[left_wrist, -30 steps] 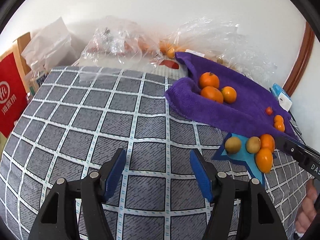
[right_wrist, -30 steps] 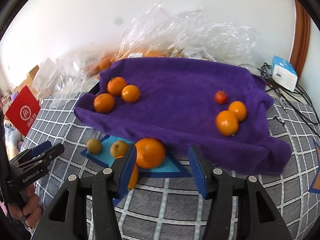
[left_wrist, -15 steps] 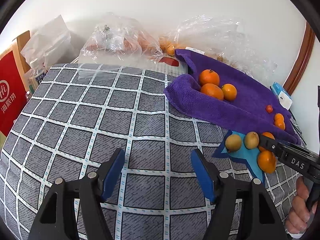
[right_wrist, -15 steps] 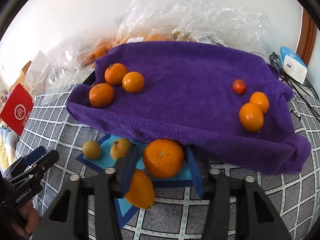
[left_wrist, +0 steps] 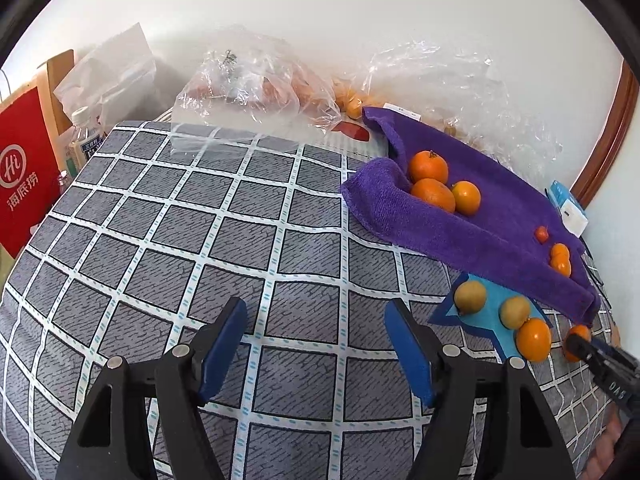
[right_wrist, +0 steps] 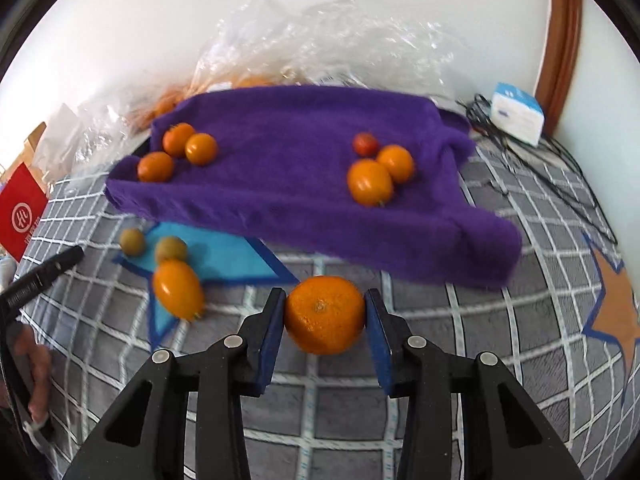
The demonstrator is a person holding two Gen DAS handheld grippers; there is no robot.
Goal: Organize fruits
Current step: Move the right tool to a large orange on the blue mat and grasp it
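Your left gripper [left_wrist: 314,350] hangs released over bare checked cloth [left_wrist: 168,240]. Your right gripper [right_wrist: 325,316] is clenched on an orange [right_wrist: 325,314], just near of the blue star [right_wrist: 224,258]. Next, judge which group it joins, probably the oranges on the far purple towel [right_wrist: 280,184].

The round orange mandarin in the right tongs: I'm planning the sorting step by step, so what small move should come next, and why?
Probably carry the round orange mandarin toward the orange star-shaped mat at the right. The right tongs are clamped on it with both blue pads on its sides, and it already sits off the blue star-shaped mat. Its colour matches the orange mat, though the sorting rule is my guess.
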